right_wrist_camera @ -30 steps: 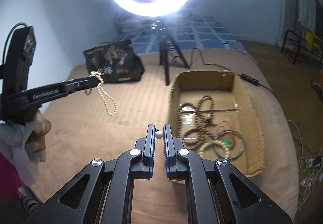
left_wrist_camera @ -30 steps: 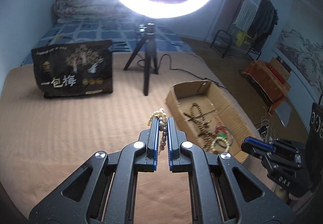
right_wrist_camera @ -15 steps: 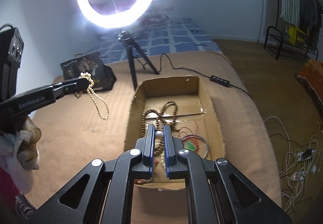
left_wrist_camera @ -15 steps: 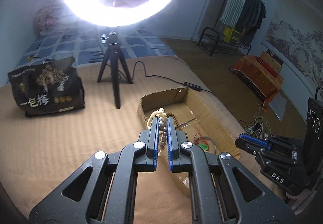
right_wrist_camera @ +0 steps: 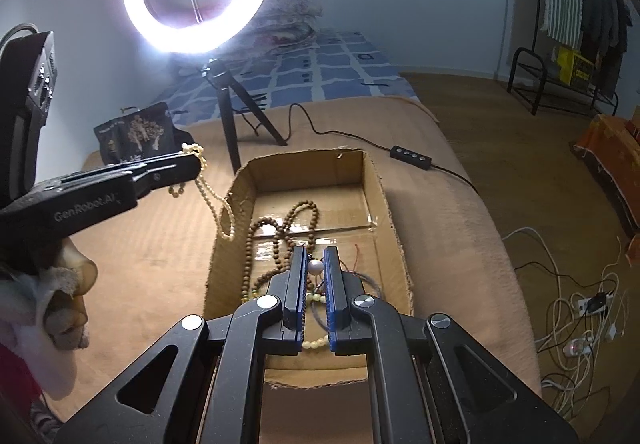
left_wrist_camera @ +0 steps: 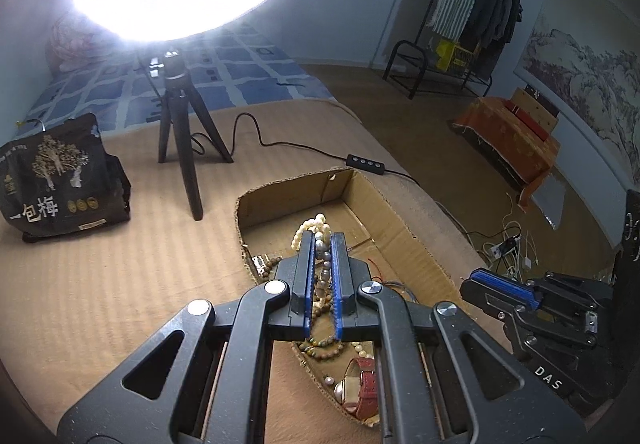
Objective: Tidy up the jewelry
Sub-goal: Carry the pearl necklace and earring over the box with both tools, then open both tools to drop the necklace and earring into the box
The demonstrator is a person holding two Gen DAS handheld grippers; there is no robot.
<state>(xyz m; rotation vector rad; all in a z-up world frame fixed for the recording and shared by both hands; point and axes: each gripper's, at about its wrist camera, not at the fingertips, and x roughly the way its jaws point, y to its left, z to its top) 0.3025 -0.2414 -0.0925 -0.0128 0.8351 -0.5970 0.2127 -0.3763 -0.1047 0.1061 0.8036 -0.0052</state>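
Drop-off step, likely: left claw (left_wrist_camera: 323, 244) clamped on a cream bead necklace (right_wrist_camera: 212, 200) hanging over the cardboard box (right_wrist_camera: 376, 180) left rim. Right claw (right_wrist_camera: 315, 264) pinches a single pearl (right_wrist_camera: 315, 267) above the box; next, open both over it.

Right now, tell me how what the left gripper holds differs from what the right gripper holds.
The left gripper pinches a cream bead strand, which dangles in a long loop; the right gripper pinches a single white pearl with nothing seen hanging. The strand hangs at the cardboard box left wall; the pearl is over its inside. Both are pale and clamped between closed fingers.
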